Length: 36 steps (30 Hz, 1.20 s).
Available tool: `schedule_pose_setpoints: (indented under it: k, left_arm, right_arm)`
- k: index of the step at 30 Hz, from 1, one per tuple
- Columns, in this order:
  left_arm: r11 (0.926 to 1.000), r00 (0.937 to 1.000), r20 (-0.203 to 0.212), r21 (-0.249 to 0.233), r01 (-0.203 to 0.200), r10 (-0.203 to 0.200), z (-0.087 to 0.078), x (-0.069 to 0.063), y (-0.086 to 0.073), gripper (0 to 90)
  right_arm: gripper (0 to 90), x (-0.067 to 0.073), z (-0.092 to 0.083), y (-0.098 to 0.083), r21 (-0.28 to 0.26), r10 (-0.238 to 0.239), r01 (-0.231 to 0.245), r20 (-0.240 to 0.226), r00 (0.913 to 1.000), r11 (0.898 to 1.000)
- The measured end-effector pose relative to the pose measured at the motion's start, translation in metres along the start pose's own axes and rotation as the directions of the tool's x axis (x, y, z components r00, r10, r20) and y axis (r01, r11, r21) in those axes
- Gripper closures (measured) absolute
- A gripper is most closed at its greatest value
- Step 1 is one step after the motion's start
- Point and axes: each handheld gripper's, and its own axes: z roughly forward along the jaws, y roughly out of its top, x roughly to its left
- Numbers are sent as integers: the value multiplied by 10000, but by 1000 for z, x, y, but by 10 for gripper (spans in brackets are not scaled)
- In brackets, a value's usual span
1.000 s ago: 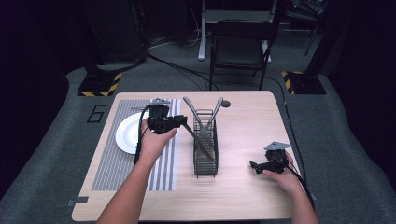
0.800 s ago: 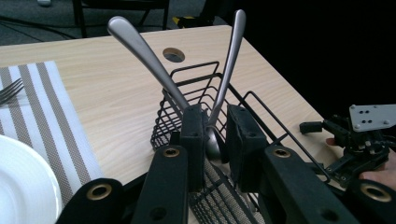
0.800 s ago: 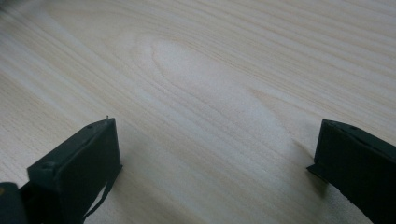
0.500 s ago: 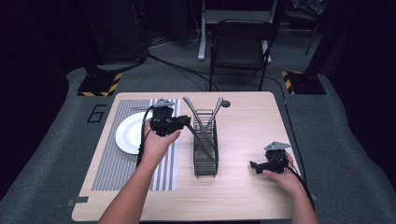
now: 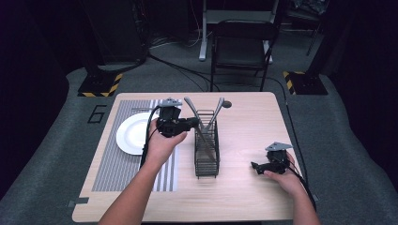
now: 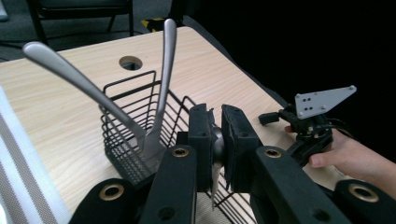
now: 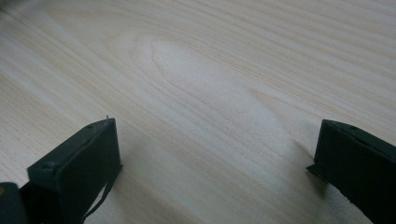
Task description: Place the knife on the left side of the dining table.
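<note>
Cutlery of grey metal, seemingly a knife [image 6: 215,154], is gripped between the pads of the left gripper [image 6: 215,140], whose jaws have just been closing on it. In the left gripper view its rounded handle end is seen pinched between the two black pads, and a thin pointed length hangs below them into the black wire caddy [image 6: 133,121]. In the high view the left gripper [image 5: 190,124] is held just at the left rim of the caddy [image 5: 206,154], above the table [image 5: 244,197], and a long grey piece is seen slanting down inside the wire walls from the gripper's tips.

Two more utensils are kept in the caddy: one handle [image 6: 70,77] leans left and a second handle [image 6: 166,70] stands nearly upright, its broad end resting low in the basket. Their handles are seen crossing above the rim in the high view.

A white plate [image 5: 131,136] lies on a striped placemat [image 5: 117,173], left of the caddy.

The right gripper [image 5: 263,166] is rested on the table well right of the caddy. In the right gripper view its jaws are spread wide over bare wood, nothing between them. From the left gripper view it is seen far off with its grey plate on top.
</note>
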Motion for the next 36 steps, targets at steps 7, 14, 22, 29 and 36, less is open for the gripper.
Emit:
schedule_pose_setpoints:
  k: [7, 14, 22, 29, 36]
  left_arm:
    - [9991, 9990, -101, -25, -426, 426, -3, -10, 7, 833]
    - [9976, 9972, -303, -85, -685, 682, -10, -17, 15, 833]
    - [9970, 9965, -424, -249, -728, 717, -22, -20, 22, 833]
    - [9969, 9967, -548, -487, -622, 595, -40, -19, 32, 833]
    - [9951, 9971, -571, -816, -553, 507, -56, -21, 43, 833]
  right_arm:
    - [0, 0, 0, 0, 2, -2, 2, -3, 10000, 10000]
    - [0, 0, 0, 0, 5, 0, 0, -3, 10000, 10000]
    - [0, 0, 0, 0, 13, -4, 4, -3, 10000, 10000]
    - [0, 0, 0, 0, 12, -5, 5, -5, 10000, 10000]
    - [0, 0, 0, 0, 9, -10, 10, -7, 10000, 10000]
